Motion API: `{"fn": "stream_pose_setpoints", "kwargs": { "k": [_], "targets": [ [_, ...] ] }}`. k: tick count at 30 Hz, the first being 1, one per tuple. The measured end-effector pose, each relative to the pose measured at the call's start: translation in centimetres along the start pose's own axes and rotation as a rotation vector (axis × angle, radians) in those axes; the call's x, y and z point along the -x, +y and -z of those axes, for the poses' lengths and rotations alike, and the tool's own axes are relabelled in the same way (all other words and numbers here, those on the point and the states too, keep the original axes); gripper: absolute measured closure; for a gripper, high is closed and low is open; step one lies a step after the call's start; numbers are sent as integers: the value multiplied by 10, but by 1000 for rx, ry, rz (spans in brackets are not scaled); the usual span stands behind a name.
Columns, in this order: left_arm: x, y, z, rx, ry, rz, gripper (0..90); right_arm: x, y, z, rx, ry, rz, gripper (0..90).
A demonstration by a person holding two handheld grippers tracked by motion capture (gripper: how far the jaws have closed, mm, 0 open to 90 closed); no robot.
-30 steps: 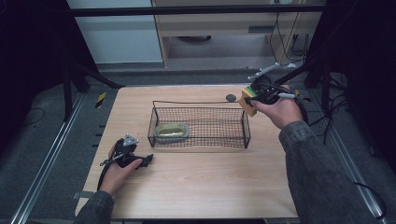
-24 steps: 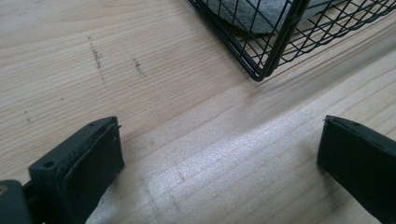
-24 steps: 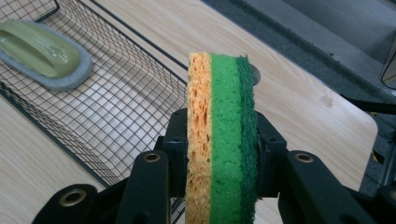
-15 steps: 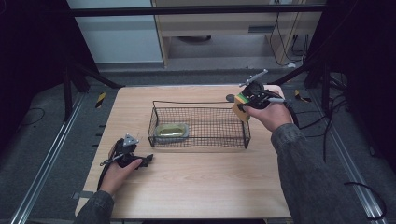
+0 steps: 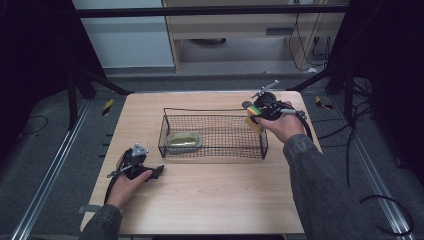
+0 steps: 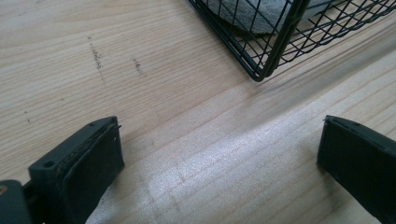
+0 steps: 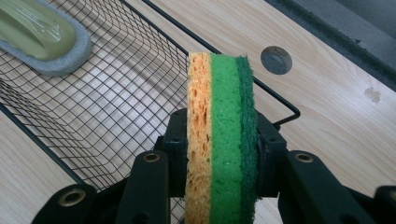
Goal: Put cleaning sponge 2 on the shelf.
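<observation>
Right gripper [image 7: 223, 154] pinching a sponge [image 7: 222, 135] edge-on, jaws pressed on its two broad faces; the sponge shows three layers: orange, light green, dark green scrub side. In the high view the right gripper [image 5: 260, 111] sits at the far right corner of the wire basket [image 5: 215, 150], w/ the sponge [image 5: 253, 120] right at the rim there, apparently off the mesh floor; whether it touches the wire cannot be told. Basket interior: a grey-rimmed pad w/ green top [image 5: 183, 140] lies at the left end; the right end of the floor is bare mesh. Beyond the basket, a small round grey disc [image 7: 276, 59] on the tabletop [image 5: 210, 200], apart from the wire. Left gripper [image 5: 145, 171] rests low on the tabletop near the basket's left front corner, jaws spread, nothing between them; its own view shows bare wood and the basket corner [image 6: 261, 70] just ahead. Step in hand (judged): carry phase, sponge being brought to the basket for drop-in. Next move calls for: shifting the sponge inward so it clears the rim, lowering over the bare right end, keeping off the pad, then spreading the jaws. Risk: sponge edge snagging the top wire and tipping outside. Left gripper need not act, tho it could steady the basket if it slides.
</observation>
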State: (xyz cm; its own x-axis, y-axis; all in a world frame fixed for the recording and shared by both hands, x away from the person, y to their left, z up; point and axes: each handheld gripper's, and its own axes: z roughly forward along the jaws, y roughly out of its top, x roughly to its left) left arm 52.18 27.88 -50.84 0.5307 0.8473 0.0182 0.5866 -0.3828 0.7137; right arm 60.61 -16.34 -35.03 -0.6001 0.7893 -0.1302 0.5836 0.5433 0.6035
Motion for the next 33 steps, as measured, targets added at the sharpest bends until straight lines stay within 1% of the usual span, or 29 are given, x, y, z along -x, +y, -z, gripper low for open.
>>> {"fn": "stream_pose_setpoints", "kwargs": {
  "k": [1,2,7,11,12,24,33],
  "targets": [
    [0,0,0,0,0,0,0,0,0,-1,-2,1,-6,650],
    [0,0,0,0,0,0,0,0,-1,-2,-3,1,0,650],
    [0,0,0,0,0,2,0,0,-4,-8,-17,3,-3,650],
    [0,0,0,0,-1,3,0,2,-5,-10,-17,8,-11,650],
    [0,0,0,0,-1,4,0,2,-6,-12,-17,4,-6,650],
    [0,0,0,0,-1,4,0,3,-10,-20,-32,7,-16,650],
    [0,0,0,0,-1,4,0,3,-12,-26,-47,0,-8,649]
  ]
}}
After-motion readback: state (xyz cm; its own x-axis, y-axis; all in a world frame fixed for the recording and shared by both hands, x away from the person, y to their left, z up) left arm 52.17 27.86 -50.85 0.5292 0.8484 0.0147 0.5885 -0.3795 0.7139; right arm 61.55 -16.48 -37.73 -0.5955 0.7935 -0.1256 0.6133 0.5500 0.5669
